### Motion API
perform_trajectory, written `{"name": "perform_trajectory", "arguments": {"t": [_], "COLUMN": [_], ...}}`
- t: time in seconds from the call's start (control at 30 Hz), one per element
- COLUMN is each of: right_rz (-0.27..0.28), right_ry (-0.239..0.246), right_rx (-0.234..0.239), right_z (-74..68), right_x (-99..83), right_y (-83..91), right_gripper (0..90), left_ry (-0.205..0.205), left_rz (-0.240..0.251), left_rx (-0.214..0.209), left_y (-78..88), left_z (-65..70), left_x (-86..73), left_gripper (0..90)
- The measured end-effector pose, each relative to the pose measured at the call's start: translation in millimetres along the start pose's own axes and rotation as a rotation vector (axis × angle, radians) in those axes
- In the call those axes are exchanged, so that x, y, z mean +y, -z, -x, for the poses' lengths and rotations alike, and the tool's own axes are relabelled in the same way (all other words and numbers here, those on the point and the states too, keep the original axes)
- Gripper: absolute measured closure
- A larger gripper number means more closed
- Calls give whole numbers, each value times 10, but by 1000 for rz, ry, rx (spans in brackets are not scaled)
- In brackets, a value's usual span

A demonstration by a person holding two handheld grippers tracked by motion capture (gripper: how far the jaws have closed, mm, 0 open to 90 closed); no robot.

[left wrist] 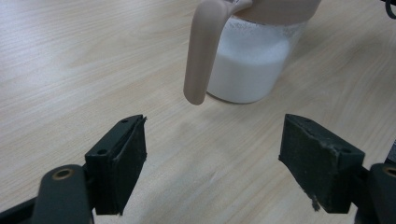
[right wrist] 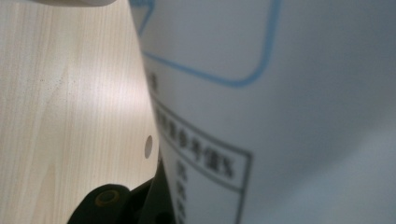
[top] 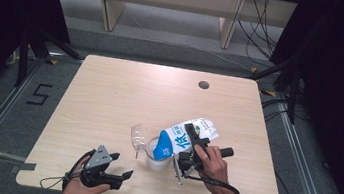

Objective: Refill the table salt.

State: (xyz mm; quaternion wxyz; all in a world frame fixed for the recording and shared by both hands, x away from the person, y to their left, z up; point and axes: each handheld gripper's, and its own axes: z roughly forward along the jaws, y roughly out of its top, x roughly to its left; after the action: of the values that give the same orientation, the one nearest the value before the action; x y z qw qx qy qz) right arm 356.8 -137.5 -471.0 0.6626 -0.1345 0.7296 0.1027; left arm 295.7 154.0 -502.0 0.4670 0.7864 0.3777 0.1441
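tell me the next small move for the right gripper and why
Probably keep the milk carton tipped a moment longer, then ease it upright. The right gripper is shut on the carton, whose spout end hangs over the clear pitcher; the left gripper view shows white milk in the pitcher, its level still below the rim.

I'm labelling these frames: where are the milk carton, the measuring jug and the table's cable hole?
Milk carton [top: 179, 139], high view, blue printed side.
Measuring jug [left wrist: 247, 70], left gripper view, milk-filled wall.
Cable hole [top: 204, 85], high view, its centre.
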Motion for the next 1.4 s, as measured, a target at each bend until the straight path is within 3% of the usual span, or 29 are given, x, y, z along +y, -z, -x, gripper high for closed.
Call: {"name": "perform_trajectory", "arguments": {"t": [0.07,0.1,0.13,0.17,0.23,0.27,0.33,0.43,0.5,0.53,0.67,0.73,0.77,0.83,0.9,1.2,1.4], "right_rz": [-33,-8,-27,-12,-32,-29,-13,-16,-7,0,4,12,18,17,24,46,16], "right_ry": [-37,-49,-39,-68,-79,-130,-132,-186,-182,-223,-273,-282,-311,-316,-352,-428,-457], "right_rx": [28,19,34,39,47,62,54,75,79,81,100,104,121,130,142,168,167], "right_z": [4,2,23,11,12,14,36,35,50,42,42,47,47,59,50,53,46], "right_x": [-5,-21,-19,-35,-37,-61,-77,-103,-114,-133,-151,-156,-163,-171,-184,-280,-319], "right_y": [24,8,21,9,23,26,19,23,19,17,31,31,32,35,38,16,30], "right_gripper": [796,796,797,797,797,797,798,798,798,799,800,800,800,801,802,805,808], "left_ry": [-1,0,1,11,13,12,12,13,14,6,14,-1,0,15,15,11,17], "left_rz": [0,1,2,3,4,3,3,2,4,4,1,0,1,3,1,3,8], "left_rx": [-1,-1,-1,-2,-2,-1,-2,-3,-6,-8,-10,-7,-12,-9,-6,-4,-9], "left_y": [-1,-1,-1,-4,-5,-4,-5,-5,-7,-5,-1,4,2,-1,0,4,1], "left_z": [-1,-1,0,4,4,4,2,1,0,-2,-6,-13,-15,-8,-6,-10,-12], "left_x": [0,0,0,-3,-3,-2,-3,-2,-3,0,-2,1,1,-3,-2,0,0], "left_gripper": [223,222,222,223,222,222,223,222,222,223,223,222,223,222,222,223,222]}}
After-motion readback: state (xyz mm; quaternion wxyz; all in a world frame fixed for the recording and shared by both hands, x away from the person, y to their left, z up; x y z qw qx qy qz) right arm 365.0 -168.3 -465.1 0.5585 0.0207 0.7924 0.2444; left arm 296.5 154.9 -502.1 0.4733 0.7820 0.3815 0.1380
